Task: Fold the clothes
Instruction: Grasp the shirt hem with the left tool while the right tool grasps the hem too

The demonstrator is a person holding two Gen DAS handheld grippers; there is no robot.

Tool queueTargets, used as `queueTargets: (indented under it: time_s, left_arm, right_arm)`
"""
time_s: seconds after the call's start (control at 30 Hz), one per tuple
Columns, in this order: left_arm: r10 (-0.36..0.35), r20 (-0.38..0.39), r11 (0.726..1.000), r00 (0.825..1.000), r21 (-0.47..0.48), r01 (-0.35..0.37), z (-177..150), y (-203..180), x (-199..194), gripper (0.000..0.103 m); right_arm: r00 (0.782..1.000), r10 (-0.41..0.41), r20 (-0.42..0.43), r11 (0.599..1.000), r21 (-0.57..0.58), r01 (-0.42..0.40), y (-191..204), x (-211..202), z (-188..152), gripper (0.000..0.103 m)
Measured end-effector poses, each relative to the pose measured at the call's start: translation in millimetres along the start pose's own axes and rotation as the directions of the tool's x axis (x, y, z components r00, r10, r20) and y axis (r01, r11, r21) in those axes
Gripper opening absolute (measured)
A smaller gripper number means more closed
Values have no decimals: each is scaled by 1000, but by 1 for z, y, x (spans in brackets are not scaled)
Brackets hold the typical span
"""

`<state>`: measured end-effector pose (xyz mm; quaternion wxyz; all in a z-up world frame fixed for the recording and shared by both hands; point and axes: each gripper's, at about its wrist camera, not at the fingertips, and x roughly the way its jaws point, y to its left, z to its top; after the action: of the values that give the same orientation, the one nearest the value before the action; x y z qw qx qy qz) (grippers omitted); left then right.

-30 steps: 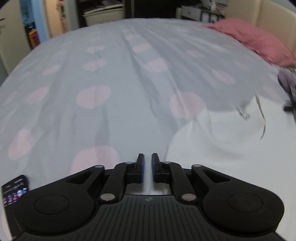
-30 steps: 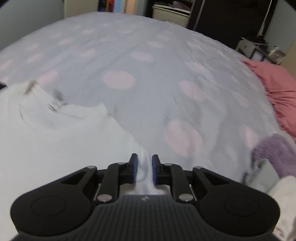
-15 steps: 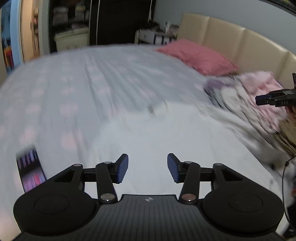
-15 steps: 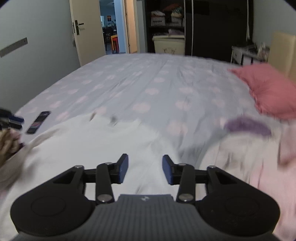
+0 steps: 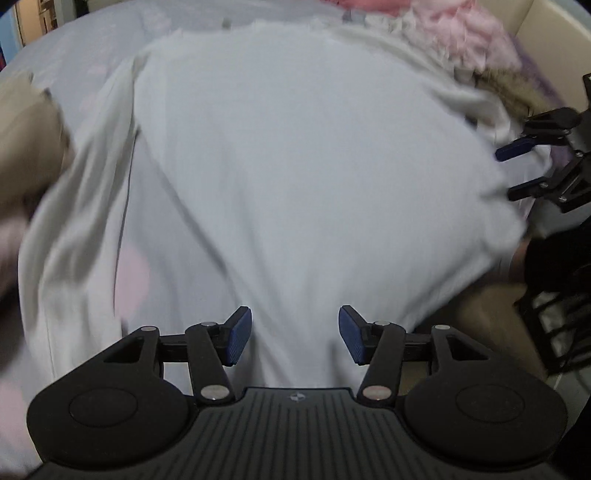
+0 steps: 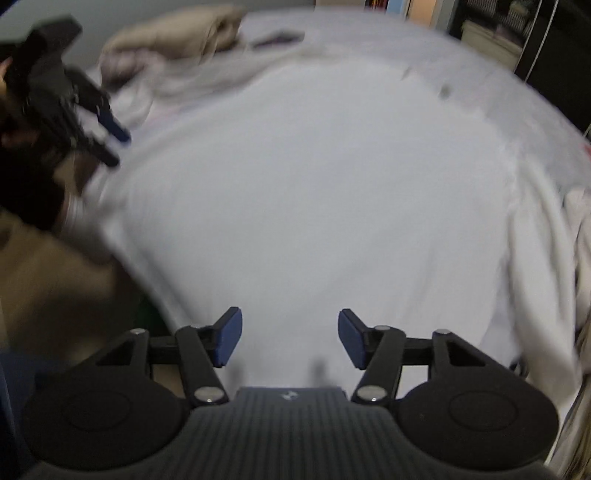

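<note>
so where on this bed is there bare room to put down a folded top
Bare bedspread shows only past the white shirt, beyond its collar. Crowded: beige clothes on one side, the pink pile on the other. Both claws, left and right, hang open over the shirt.

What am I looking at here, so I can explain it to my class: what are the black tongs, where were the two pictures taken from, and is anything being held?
There is no robot here. A person holds a pair of hand-operated tongs in each hand, and a small wide-angle camera on each looks forward along its two blue-padded fingers. One picture is from the left tongs, the other from the right tongs; each also catches the other at its edge. Below both lies a white T-shirt spread on a bed with a dotted cover. A pile of pink clothes and some beige clothes lie beside it. Both tongs have just been opening, and nothing is held between their pads.
</note>
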<state>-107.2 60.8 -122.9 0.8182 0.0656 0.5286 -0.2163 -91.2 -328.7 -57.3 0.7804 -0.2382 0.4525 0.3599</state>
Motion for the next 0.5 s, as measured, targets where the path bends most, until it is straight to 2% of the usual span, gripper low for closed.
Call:
queueTargets:
  time_s: [0.1, 0.2, 0.3, 0.43, 0.5]
  left_arm:
    - [38, -12, 999, 999, 39, -38, -13, 1, 2, 50]
    - [19, -33, 998, 999, -66, -21, -6, 20, 8, 50]
    - [-18, -56, 990, 998, -137, 10, -4, 30, 15, 50]
    - [-66, -81, 978, 994, -201, 49, -4, 36, 24, 52]
    - [-67, -79, 978, 995, -203, 49, -7, 35, 25, 53]
  right_arm:
    - [997, -50, -52, 995, 81, 54, -7, 4, -20, 61]
    - [994, -90, -56, 970, 221, 100, -31, 0, -29, 62]
    - [990, -126, -67, 924, 356, 142, -56, -4, -37, 63]
    - [993, -37, -109, 844, 529, 90, -75, 3, -63, 63]
    - [991, -4, -133, 814, 575, 80, -76, 11, -71, 63]
